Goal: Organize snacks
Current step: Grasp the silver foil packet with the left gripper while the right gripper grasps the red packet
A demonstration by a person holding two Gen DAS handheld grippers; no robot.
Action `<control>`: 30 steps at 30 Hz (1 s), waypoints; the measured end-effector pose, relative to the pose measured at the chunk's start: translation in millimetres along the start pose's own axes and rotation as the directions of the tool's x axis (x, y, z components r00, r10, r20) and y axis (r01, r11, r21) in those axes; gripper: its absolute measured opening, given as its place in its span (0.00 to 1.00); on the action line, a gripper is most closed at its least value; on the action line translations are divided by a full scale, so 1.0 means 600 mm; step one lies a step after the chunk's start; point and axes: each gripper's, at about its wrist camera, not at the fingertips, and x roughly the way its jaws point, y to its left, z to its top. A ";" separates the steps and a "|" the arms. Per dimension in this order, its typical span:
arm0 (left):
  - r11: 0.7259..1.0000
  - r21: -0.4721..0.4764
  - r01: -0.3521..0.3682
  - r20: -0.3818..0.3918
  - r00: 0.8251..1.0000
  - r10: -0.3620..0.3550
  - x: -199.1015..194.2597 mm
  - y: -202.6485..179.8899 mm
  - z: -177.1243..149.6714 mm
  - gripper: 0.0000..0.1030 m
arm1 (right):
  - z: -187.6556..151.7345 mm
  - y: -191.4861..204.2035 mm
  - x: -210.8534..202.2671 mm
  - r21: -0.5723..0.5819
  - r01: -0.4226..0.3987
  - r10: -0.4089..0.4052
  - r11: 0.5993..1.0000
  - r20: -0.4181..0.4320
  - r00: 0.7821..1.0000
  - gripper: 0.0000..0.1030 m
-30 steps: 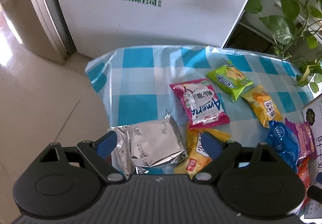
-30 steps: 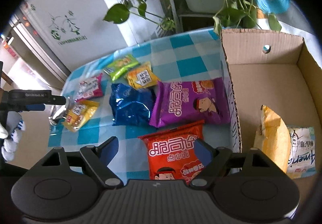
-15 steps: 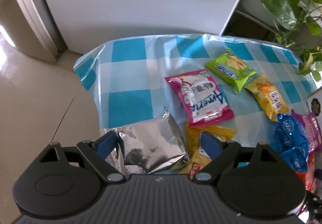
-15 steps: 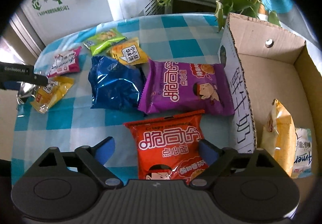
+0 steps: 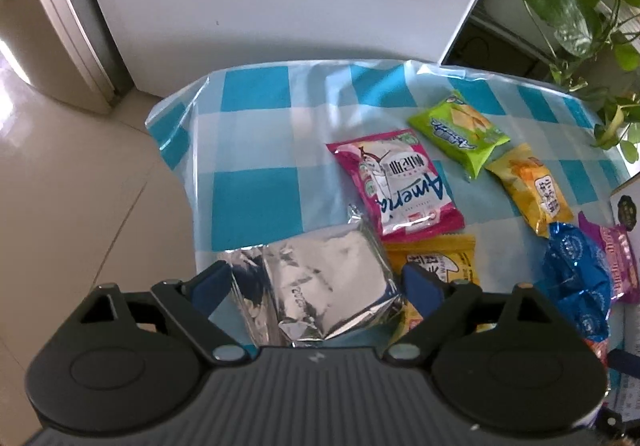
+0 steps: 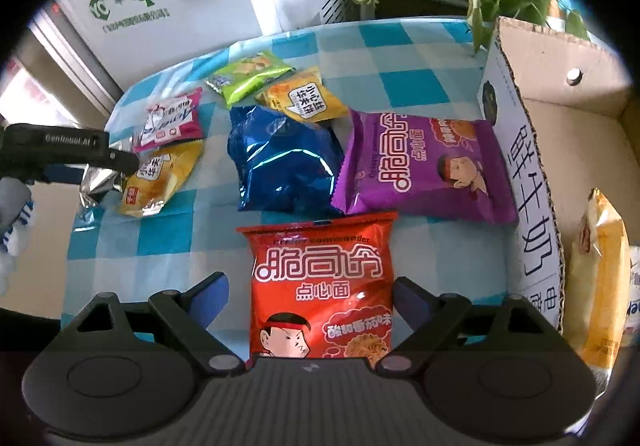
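On the counter (image 6: 420,85) lie eight snack packets, and the cardboard box (image 6: 560,57) at the right holds two more: one yellow packet (image 6: 600,278) and one white packet at the edge, mostly cut off. The eight are one silver foil packet (image 5: 320,286), one pink packet (image 5: 396,181), one green packet (image 5: 460,133), two yellow packets, one blue packet (image 6: 280,157), one purple packet (image 6: 424,169) and one red packet (image 6: 320,286). The cloth on the counter is glossy plastic with blue and white squares. The silver packet is wrinkled and shiny with no print; the blue one is crumpled shiny film; the red and purple ones are flat, printed pillow bags with toothed ends.

The left tool (image 5: 316,286) is open, and its jaws have just been opening. The silver packet lies between the blue pads (image 5: 208,286) on the near left corner of the counter; whether the pads touch it I cannot tell. The right tool (image 6: 308,298) is also open, with its jaws just widened, and the red packet lies between its pads, flat on the counter in front of the box, with a clear gap on the left side.

Compared with one second ago, the right tool is lower and closer to the red packet, which now looks larger and more centred. The left tool is almost in the same place.
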 end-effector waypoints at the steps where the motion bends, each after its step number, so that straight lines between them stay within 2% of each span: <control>1: 1.000 -0.007 -0.009 0.004 1.000 0.009 0.000 -0.001 0.001 0.90 | -0.001 0.001 0.002 -0.002 0.005 -0.005 1.000 -0.002 1.000 0.92; 6: 0.998 -0.061 -0.014 0.006 1.000 0.014 0.004 0.004 0.007 0.90 | -0.001 0.004 0.008 0.009 0.019 -0.019 1.000 -0.006 1.000 0.93; 10: 0.999 -0.031 -0.036 0.014 0.999 0.036 0.008 -0.002 0.006 0.94 | 0.000 0.005 0.010 0.012 0.025 -0.025 1.000 -0.009 1.000 0.93; 14: 0.998 -0.056 -0.043 0.004 0.999 0.043 0.013 -0.002 0.010 0.92 | 0.001 0.006 0.014 0.012 0.038 -0.038 0.999 -0.013 0.999 0.93; 20: 0.997 -0.033 -0.065 0.012 0.998 0.065 0.019 -0.010 0.006 0.92 | -0.001 0.012 0.020 -0.012 0.060 -0.061 0.998 -0.017 0.998 0.93; 24: 0.998 -0.017 -0.060 0.026 0.998 0.060 0.015 -0.012 0.004 0.84 | -0.003 0.012 0.021 -0.022 0.072 -0.072 0.997 -0.024 0.997 0.86; 26: 0.998 -0.006 -0.055 0.035 0.998 0.055 0.011 -0.014 0.002 0.79 | -0.004 0.013 0.021 -0.033 0.086 -0.087 0.996 -0.022 0.996 0.76; 28: 0.999 0.010 -0.049 0.048 0.998 0.049 0.005 -0.018 0.000 0.74 | -0.005 0.012 0.018 -0.033 0.080 -0.080 0.996 -0.017 0.997 0.76; 29: 0.999 0.018 -0.033 0.061 0.998 0.032 0.001 -0.020 -0.001 0.66 | -0.005 0.012 0.016 -0.031 0.075 -0.075 0.997 -0.013 0.997 0.75; 30: 0.999 0.024 -0.029 0.063 0.998 0.028 -0.002 -0.022 -0.001 0.66 | -0.006 0.012 0.014 -0.031 0.076 -0.076 0.997 -0.008 0.997 0.75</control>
